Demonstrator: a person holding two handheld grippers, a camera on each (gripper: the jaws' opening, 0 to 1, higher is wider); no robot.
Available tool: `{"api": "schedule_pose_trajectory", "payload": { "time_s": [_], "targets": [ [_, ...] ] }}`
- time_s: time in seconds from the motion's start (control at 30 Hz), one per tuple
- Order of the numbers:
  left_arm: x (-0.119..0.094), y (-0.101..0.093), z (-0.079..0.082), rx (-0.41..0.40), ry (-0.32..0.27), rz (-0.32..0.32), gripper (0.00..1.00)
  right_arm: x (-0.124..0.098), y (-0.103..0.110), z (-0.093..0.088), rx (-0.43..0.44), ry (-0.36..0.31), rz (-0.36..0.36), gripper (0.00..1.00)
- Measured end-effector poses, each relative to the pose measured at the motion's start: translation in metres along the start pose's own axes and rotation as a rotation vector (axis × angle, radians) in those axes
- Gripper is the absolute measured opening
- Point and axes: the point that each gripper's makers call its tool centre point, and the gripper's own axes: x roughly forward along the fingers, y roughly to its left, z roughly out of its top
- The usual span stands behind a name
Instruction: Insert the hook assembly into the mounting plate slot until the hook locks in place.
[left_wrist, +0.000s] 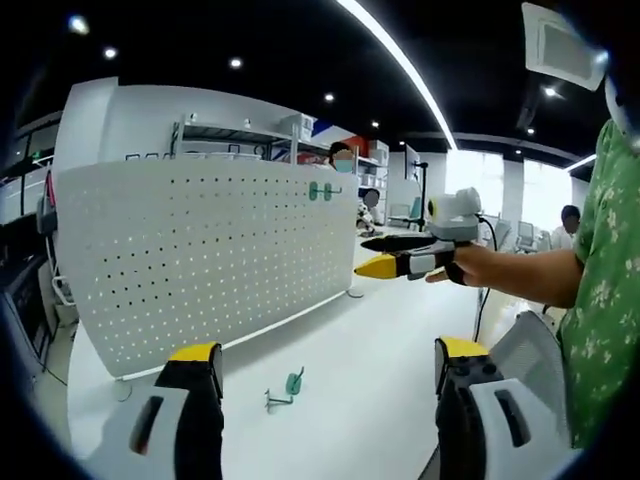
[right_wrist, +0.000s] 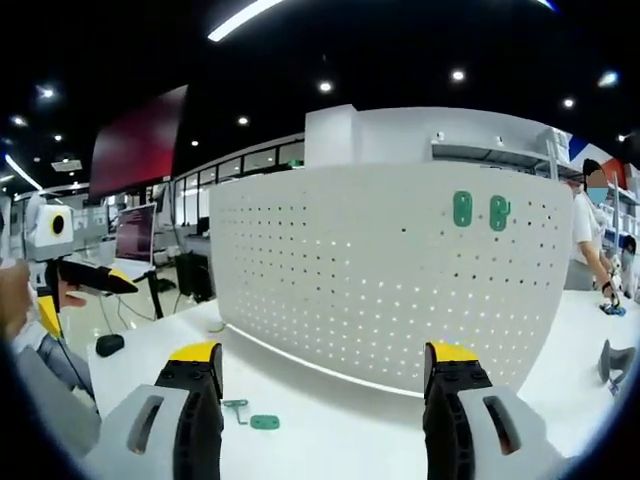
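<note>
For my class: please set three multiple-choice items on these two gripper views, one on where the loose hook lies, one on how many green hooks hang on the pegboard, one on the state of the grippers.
1. Where is the loose green hook?
A. Lying on the white table in front of the pegboard
B. Held in a hand-held gripper
C. On a shelf

2. How many green hooks hang on the pegboard?
A. None
B. Two
C. Five

3. What state is the left hand-held gripper in?
A. Shut on the hook
B. Shut on nothing
C. Open, holding nothing

Answers:
1 A, it lies on the tabletop between the jaws in the left gripper view.
2 B, two sit side by side near the board's top.
3 C, its jaws stand wide apart with nothing between them.
</note>
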Motion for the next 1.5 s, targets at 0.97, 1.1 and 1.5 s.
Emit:
{"api": "schedule_pose_trajectory", "payload": {
  "time_s": [0.97, 1.1, 1.5],
  "targets": [
    [0.003, 0.003, -0.031, -0.042, 0.043, 0.001, 0.87, 0.032, 0.065, -0.086, 0.061, 0.240, 0.120, 0.61],
    [0.006, 0.004, -0.033, -0.045, 0.048, -0.003, 0.86, 0.039, 0.071, -0.099, 0.074, 0.283, 0.130, 0.50],
    [0.012, 0.006, -0.037, -0.053, 0.058, -0.016, 0.86, 0.060, 0.083, -0.128, 0.086, 0.380, 0.157, 0.31]
  ]
}}
